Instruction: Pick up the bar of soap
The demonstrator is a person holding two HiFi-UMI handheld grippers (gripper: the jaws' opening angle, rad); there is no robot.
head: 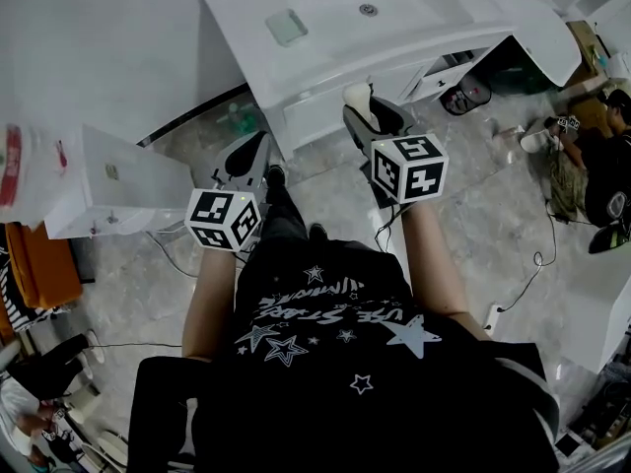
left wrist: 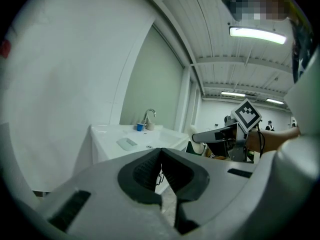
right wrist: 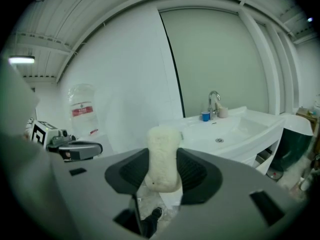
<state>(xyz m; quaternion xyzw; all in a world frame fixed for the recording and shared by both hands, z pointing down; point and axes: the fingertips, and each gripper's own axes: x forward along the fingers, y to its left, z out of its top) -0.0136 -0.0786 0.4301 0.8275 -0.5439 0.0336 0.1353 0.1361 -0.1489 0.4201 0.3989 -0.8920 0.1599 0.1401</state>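
A cream bar of soap (right wrist: 163, 156) stands upright between the dark pads of my right gripper (right wrist: 163, 160), which is shut on it. In the head view the soap (head: 357, 96) shows at the tip of the right gripper (head: 363, 108), held in the air in front of the white washbasin (head: 434, 30). A pale green soap dish (head: 286, 26) lies on the basin's left ledge. My left gripper (head: 246, 156) hangs lower left of the basin. Its jaws meet at the tips with nothing between them (left wrist: 161, 152).
A chrome tap (right wrist: 214, 102) and a small blue cup (right wrist: 205, 116) stand at the back of the basin. A white cabinet (head: 108, 180) stands at the left. A person (head: 592, 156) sits on the floor at the right, and cables (head: 537, 264) trail over the marble floor.
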